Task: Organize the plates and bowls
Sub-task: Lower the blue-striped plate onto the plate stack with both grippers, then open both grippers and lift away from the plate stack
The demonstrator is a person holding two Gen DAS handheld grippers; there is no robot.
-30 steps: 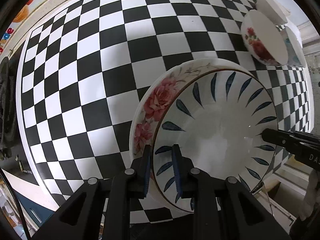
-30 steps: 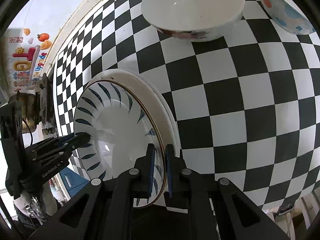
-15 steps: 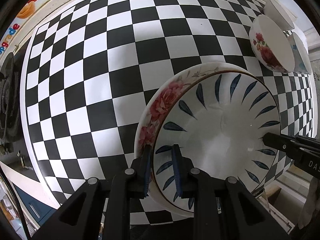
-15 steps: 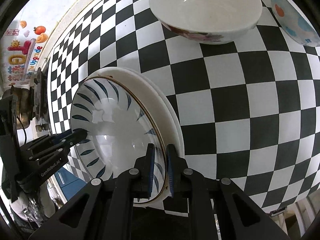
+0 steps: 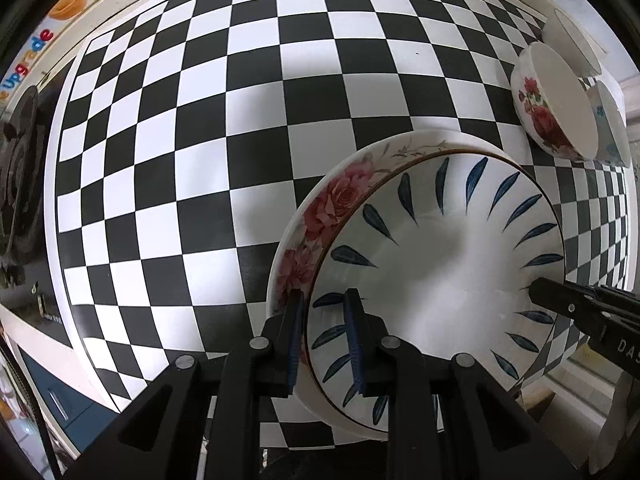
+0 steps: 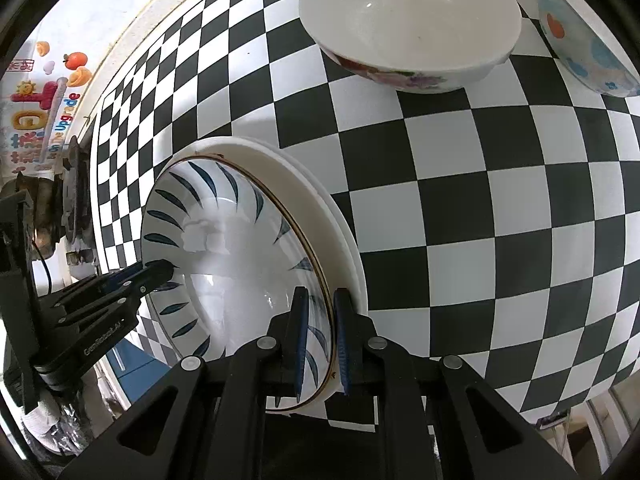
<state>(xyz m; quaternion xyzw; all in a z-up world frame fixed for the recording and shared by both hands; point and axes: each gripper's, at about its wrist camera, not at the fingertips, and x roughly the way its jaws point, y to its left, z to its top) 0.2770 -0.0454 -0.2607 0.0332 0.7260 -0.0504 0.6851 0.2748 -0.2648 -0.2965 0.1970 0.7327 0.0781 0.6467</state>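
Observation:
A blue-leaf plate sits nested in a rose-pattern plate; both are held tilted above the checkered table. My left gripper is shut on the near rim of the stacked plates. My right gripper is shut on the opposite rim of the same stack. The right gripper shows in the left wrist view, and the left gripper shows in the right wrist view.
A rose-pattern bowl, a blue-patterned bowl and a white dish stand at the table's far right. A stove lies at the left edge.
Both grippers have carried the plate stack a little way across the table, away from the bowls; the grip on the rims is unchanged.

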